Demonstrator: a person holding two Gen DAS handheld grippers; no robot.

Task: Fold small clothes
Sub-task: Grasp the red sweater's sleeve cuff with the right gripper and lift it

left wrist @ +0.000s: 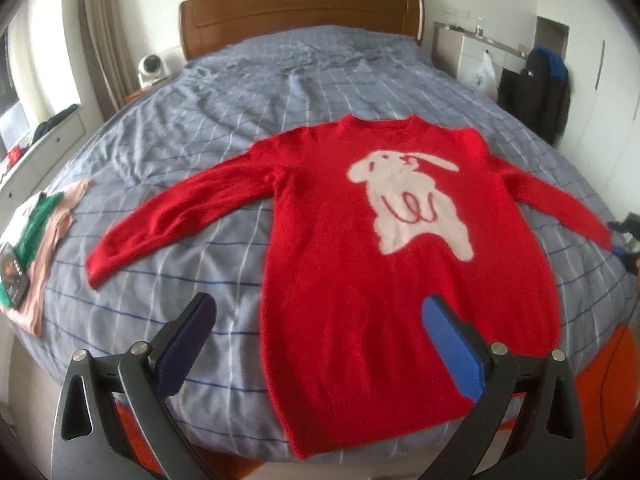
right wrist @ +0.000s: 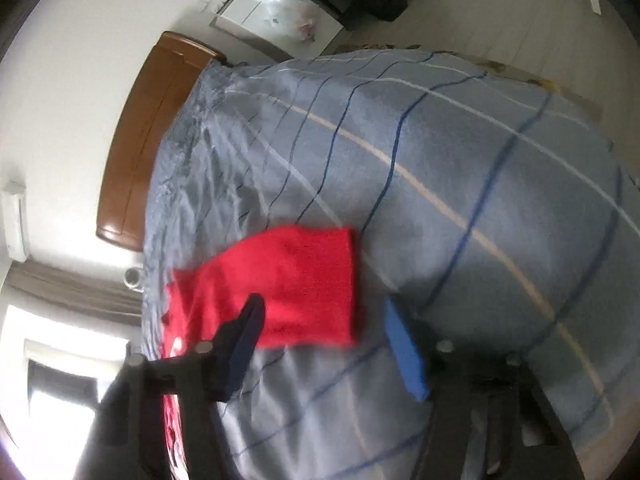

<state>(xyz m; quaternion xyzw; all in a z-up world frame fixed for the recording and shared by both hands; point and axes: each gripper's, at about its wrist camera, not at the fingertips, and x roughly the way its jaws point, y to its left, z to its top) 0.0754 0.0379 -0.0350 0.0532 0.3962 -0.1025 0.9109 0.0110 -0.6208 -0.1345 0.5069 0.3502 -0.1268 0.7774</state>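
Note:
A small red sweater (left wrist: 340,248) with a white animal design lies flat, front up, on the bed (left wrist: 200,128), both sleeves spread out. My left gripper (left wrist: 320,304) is open and empty, hovering above the sweater's hem at the near edge. In the tilted right wrist view, my right gripper (right wrist: 324,312) is open and empty, just above the cuff end of the sweater's right sleeve (right wrist: 296,284).
The bed has a blue-grey checked sheet and a wooden headboard (left wrist: 300,16). A pile of folded pink and green clothes (left wrist: 36,236) lies at the bed's left edge. A dark jacket (left wrist: 540,88) hangs at the right. A small white fan (left wrist: 151,67) stands by the headboard.

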